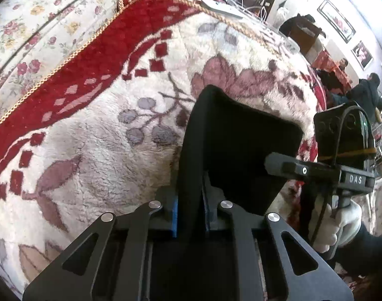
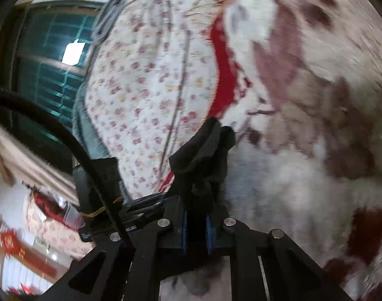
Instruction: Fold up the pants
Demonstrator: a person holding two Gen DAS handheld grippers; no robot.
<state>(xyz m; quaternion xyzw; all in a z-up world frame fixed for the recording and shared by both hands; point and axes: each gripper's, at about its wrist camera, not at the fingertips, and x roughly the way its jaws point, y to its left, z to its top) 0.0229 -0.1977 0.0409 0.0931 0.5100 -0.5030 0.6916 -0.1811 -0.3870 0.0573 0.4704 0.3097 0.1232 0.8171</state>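
Note:
The black pants are lifted off a fluffy white and red blanket. My left gripper is shut on an edge of the cloth, which rises in a fold between its blue pads. In the same view the right gripper reaches in from the right, held by a white-gloved hand, its tips at the other edge of the pants. In the right wrist view my right gripper is shut on a bunched black corner of the pants.
A floral bedsheet lies beyond the blanket's red border. Cables and a white device sit at the far edge. People and framed pictures are at the right. A window shows at the left of the right wrist view.

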